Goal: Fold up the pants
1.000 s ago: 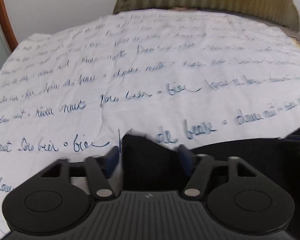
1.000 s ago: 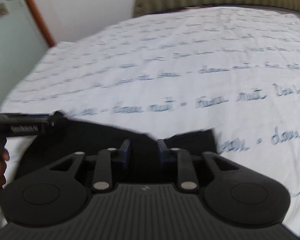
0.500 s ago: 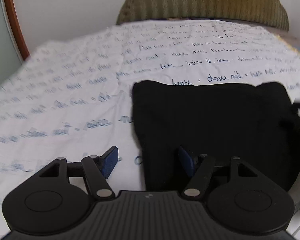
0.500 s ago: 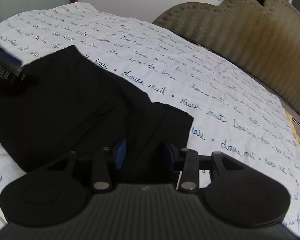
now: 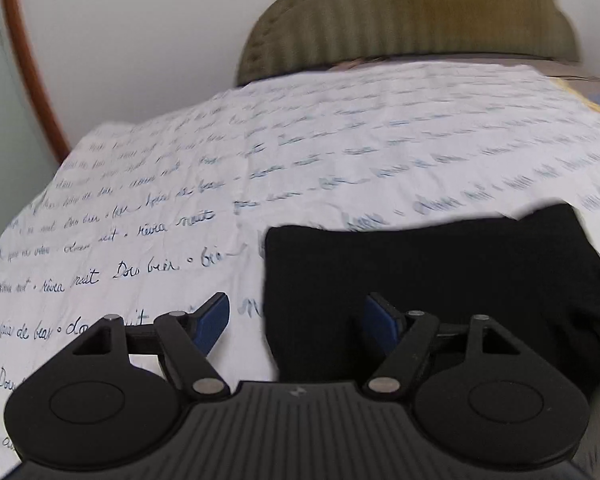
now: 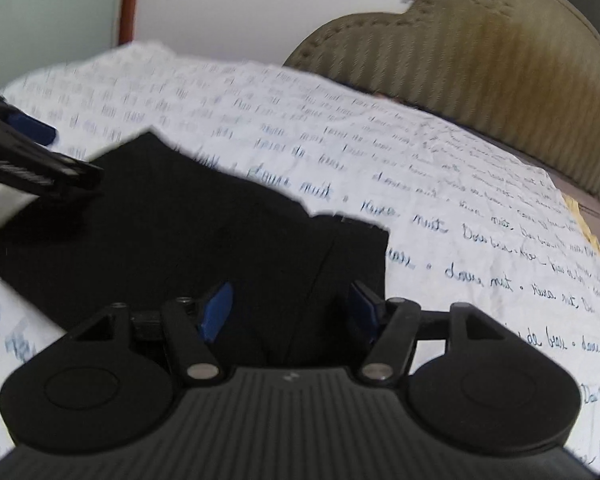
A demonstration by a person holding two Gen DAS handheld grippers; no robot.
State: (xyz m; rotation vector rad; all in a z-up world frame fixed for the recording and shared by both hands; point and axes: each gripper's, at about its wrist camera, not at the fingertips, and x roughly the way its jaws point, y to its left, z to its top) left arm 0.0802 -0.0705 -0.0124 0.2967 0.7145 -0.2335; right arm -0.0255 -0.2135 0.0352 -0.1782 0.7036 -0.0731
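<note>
The black pants [image 5: 440, 280] lie folded in a flat rectangle on the bed. My left gripper [image 5: 298, 320] hovers over their left edge. Its jaws are opening, and the blue pads [image 5: 216, 320] stand apart from the cloth, one over the sheet and one over the pants. In the right wrist view the pants [image 6: 204, 232] fill the middle, with a seam running toward me. My right gripper [image 6: 291, 310] is above their near right corner. Its jaws are opening wide, and cloth lies under the gap but is not pinched. The left gripper [image 6: 32, 160] shows at the left edge of that view.
A white bed sheet [image 5: 300, 168] printed with blue handwriting covers the bed. An olive padded headboard [image 6: 480, 52] stands at the far end against a white wall. A wooden door frame [image 5: 24, 60] is at the far left.
The pants went from held up in both grippers to lying flat on the sheet. The right jaws spread from nearly shut to wide. The left gripper drew back toward the pants' left edge.
</note>
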